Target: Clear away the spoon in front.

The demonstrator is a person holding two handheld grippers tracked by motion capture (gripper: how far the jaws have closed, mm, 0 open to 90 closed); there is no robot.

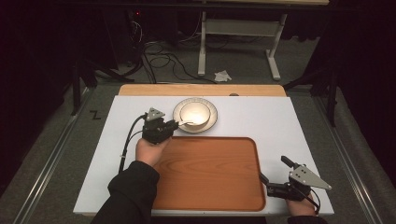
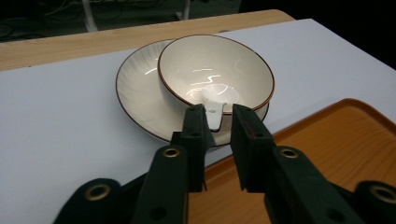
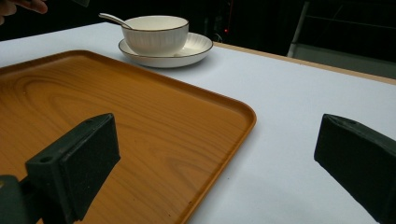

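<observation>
From above, our left gripper (image 1: 173, 125) reaches the spoon (image 1: 187, 123) in the bowl (image 1: 195, 113). Its own view shows jaws around the handle, not clearly clenched. Our right gripper (image 3: 219, 154) waits released beside the tray (image 3: 140, 112); next, probably squeeze and lift.

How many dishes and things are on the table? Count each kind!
Bowls: 1, bowl
Plates: 1, plate under the bowl
Spoons: 1, spoon in the bowl
Trays: 1, tray
Total: 4
</observation>
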